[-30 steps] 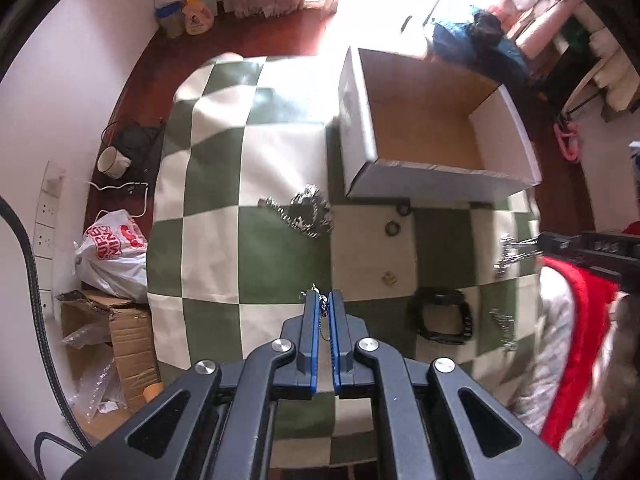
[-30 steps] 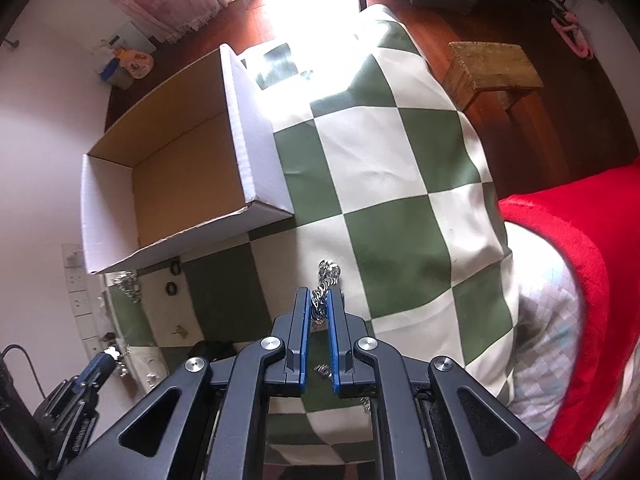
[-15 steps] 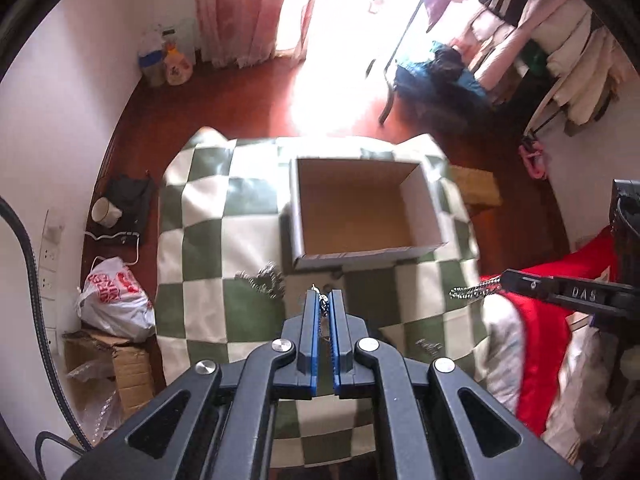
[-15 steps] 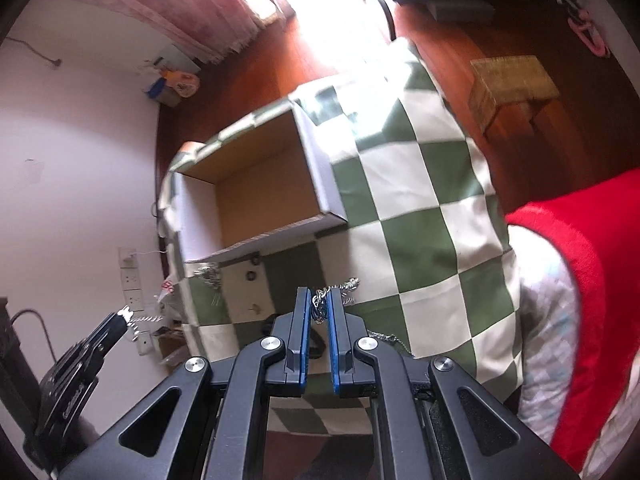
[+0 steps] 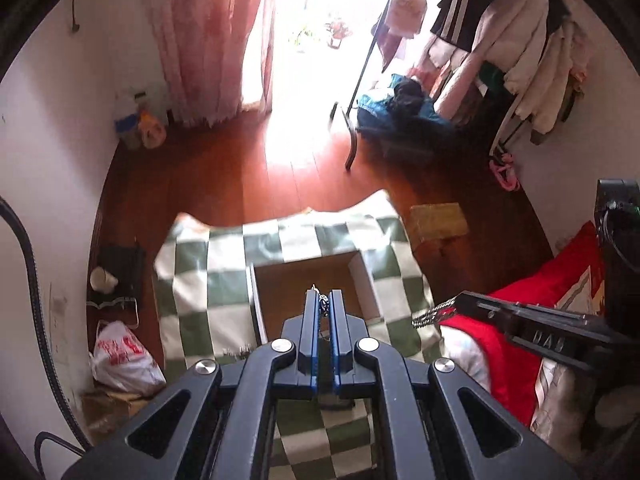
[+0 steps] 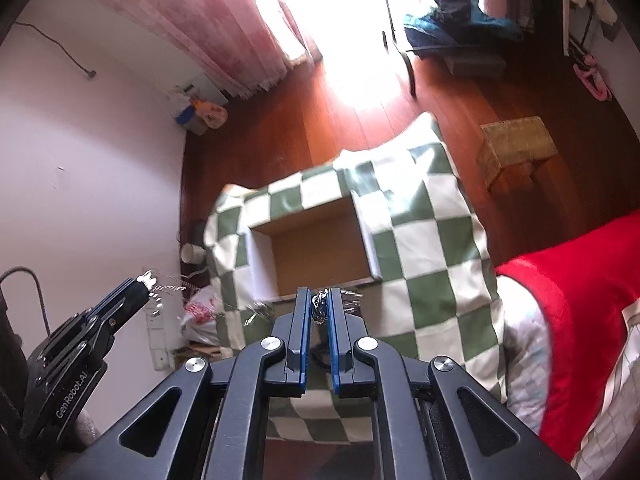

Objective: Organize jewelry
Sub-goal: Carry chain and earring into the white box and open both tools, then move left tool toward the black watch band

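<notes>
we find the left claw (image 5: 324, 307) and right claw (image 6: 320, 307) each pinching a chain (image 6: 320, 309) high above the box (image 6: 320, 250); loose swinging ends could miss it on release.

Our count of things
We see two hand-held grippers (image 5: 323, 300) (image 6: 319, 300), two chains (image 5: 323, 305) (image 6: 319, 308), one box (image 6: 320, 250).

"GenRobot.AI" in white letters along the black body of the left gripper (image 6: 146, 286) in the right wrist view, raised letters reading roughly "DAS" on the side of the right gripper (image 5: 450, 309), red print on a white plastic bag (image 5: 120, 356), unreadable
</notes>
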